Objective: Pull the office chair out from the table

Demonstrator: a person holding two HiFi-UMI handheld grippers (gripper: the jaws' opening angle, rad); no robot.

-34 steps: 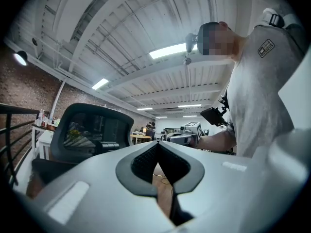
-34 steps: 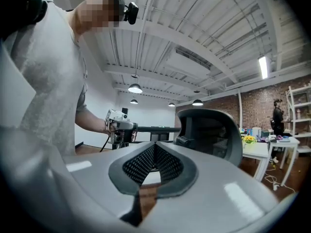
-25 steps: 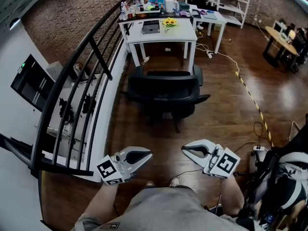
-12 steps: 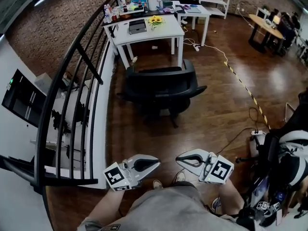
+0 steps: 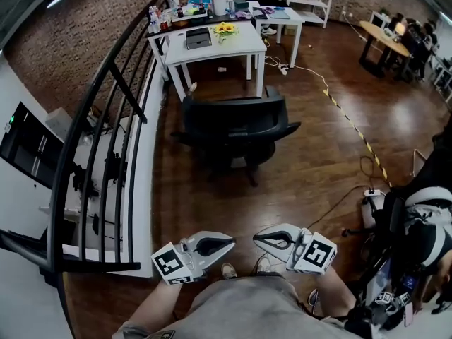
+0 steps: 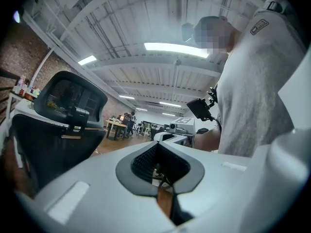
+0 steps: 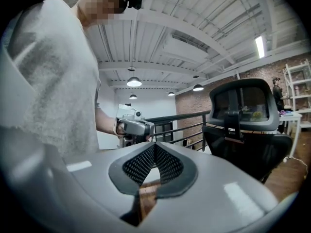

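Note:
The black office chair [image 5: 236, 127] stands on the wooden floor, its back towards me, a short way in front of the white table [image 5: 212, 46]. My left gripper [image 5: 231, 242] and right gripper [image 5: 256, 239] hang low in front of my body, well short of the chair, tips turned towards each other. Both are shut and hold nothing. In the left gripper view the chair [image 6: 60, 125] is at the left beyond the shut jaws of the left gripper [image 6: 158, 145]. In the right gripper view the chair [image 7: 248, 130] is at the right of the right gripper [image 7: 154, 144], with the left gripper [image 7: 132, 127] straight ahead.
A black railing [image 5: 106, 140] runs along the left. Sunflowers [image 5: 226, 28] and a dark box [image 5: 198, 39] lie on the table. Yellow-black tape [image 5: 353, 127] and cables [image 5: 339, 203] cross the floor at right. Dark equipment [image 5: 406, 260] sits at my right. My shoes [image 5: 227, 269] show below.
Both grippers have drifted lower and closer together, both still shut. The view has shifted as I moved; the chair keeps its place by the table.

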